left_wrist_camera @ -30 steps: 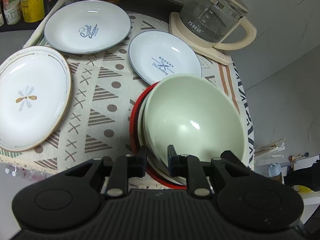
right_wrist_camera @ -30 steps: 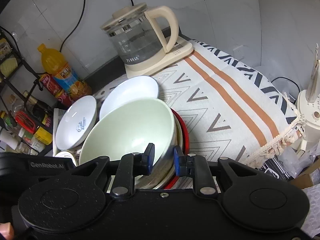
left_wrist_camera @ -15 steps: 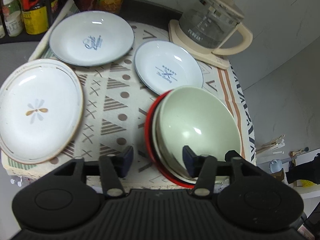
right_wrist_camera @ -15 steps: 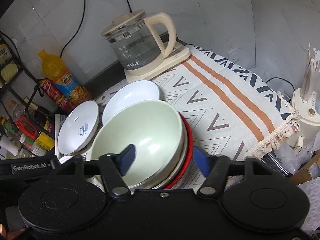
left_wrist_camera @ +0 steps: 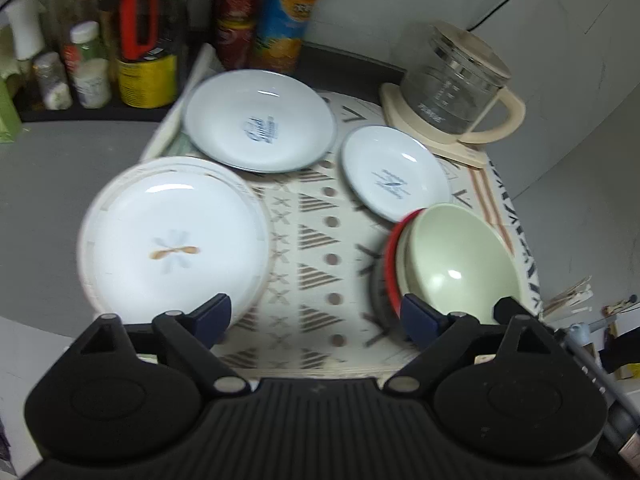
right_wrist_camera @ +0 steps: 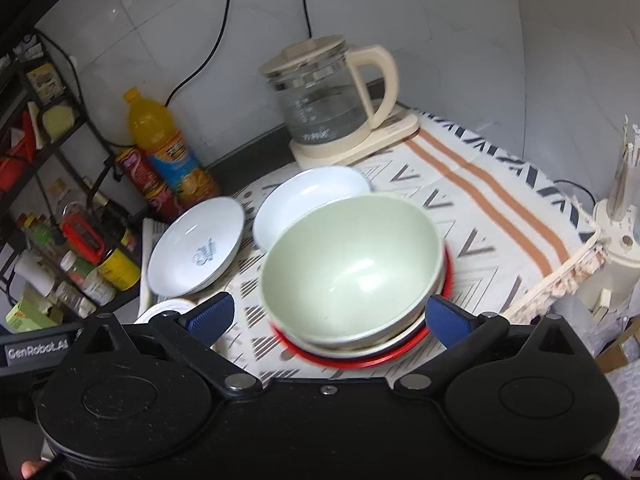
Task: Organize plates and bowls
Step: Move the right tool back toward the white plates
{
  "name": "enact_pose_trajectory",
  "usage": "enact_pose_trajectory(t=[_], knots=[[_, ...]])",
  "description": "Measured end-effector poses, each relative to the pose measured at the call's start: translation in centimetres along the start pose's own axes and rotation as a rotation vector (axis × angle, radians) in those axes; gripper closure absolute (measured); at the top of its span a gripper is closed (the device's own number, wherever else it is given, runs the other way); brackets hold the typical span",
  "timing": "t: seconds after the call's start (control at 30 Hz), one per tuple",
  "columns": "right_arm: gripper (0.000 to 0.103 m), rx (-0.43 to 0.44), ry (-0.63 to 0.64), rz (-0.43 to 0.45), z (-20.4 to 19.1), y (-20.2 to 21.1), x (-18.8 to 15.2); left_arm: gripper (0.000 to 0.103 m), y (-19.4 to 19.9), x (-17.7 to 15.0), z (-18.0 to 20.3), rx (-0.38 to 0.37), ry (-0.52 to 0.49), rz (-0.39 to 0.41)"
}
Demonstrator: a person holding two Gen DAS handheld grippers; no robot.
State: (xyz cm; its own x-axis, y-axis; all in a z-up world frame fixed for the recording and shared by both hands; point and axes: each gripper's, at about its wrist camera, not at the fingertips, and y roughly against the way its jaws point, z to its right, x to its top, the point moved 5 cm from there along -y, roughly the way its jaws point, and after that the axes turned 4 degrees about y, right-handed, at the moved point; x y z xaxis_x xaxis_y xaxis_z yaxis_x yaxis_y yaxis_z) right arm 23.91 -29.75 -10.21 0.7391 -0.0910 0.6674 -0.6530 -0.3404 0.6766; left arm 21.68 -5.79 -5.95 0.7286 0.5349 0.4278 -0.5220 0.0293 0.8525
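Both grippers opening above a stack of bowls on the desk.

The green bowl (right_wrist_camera: 352, 264) sits nested atop the stack, beside three loose plates; left gripper (left_wrist_camera: 316, 318) and right gripper (right_wrist_camera: 326, 316) fingers are spreading, pinching nothing.

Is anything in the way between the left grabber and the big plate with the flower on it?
Nothing visible is. The left gripper, its jaws opening and empty, hangs just over the near rim of the flower plate. Only bare patterned cloth lies beside it.

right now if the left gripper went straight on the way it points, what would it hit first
Probably the patterned cloth between the flower plate and the green bowl; its opening jaws hold nothing, though depth is unclear.
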Motion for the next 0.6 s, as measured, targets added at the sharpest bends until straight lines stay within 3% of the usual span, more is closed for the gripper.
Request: enact_pose_trajectory(t=[0.17, 0.6], knots=[[0.0, -0.009, 0.031, 0.011, -2.6, 0.5, -1.4, 0.0, 1.7, -0.3, -3.2, -0.001, -0.002, 0.009], [0.0, 0.006, 0.136, 0.001, -9.0, 1.7, -4.3, 0.0, 5.4, -1.0, -10.4, 0.034, -0.01, 0.065]])
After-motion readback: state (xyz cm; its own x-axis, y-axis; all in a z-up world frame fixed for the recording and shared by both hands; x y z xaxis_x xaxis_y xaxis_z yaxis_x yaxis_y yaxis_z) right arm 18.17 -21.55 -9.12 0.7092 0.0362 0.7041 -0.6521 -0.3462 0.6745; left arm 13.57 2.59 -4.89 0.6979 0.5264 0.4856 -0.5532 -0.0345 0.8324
